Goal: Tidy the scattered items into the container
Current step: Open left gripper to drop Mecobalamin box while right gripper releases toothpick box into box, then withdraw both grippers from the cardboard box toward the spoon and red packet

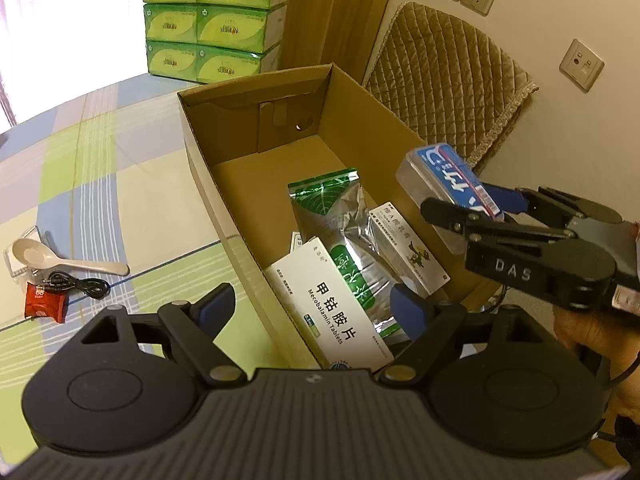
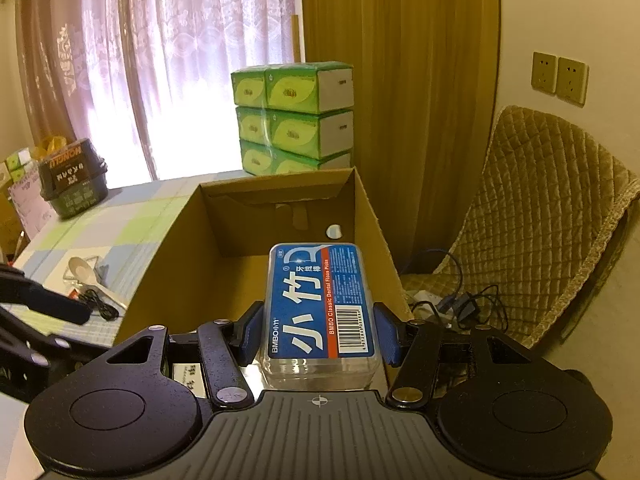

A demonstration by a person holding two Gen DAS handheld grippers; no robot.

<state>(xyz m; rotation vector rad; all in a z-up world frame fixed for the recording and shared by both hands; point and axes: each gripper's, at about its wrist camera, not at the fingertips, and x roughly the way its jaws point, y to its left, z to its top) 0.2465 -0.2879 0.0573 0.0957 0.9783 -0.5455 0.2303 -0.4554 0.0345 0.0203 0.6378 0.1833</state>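
My right gripper [image 2: 320, 330] pinches the floss-pick case [image 2: 320, 300] lengthwise above the cardboard box [image 1: 200, 152]; my left gripper [image 1: 316, 308] hangs spread, empty.

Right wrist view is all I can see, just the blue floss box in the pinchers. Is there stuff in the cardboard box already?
Observer: Yes. The left wrist view shows a white Mecobalamin tablets box lying in the cardboard box.
Operator: Anything else in there?
Observer: A silver and green foil pouch lies beside it, with another white medicine box next to that.
Operator: Is my floss box over the box?
Observer: The floss box, held by the right gripper, is above the cardboard box's right wall.
Operator: What's the other pincher doing?
Observer: The left gripper is open and holds nothing.
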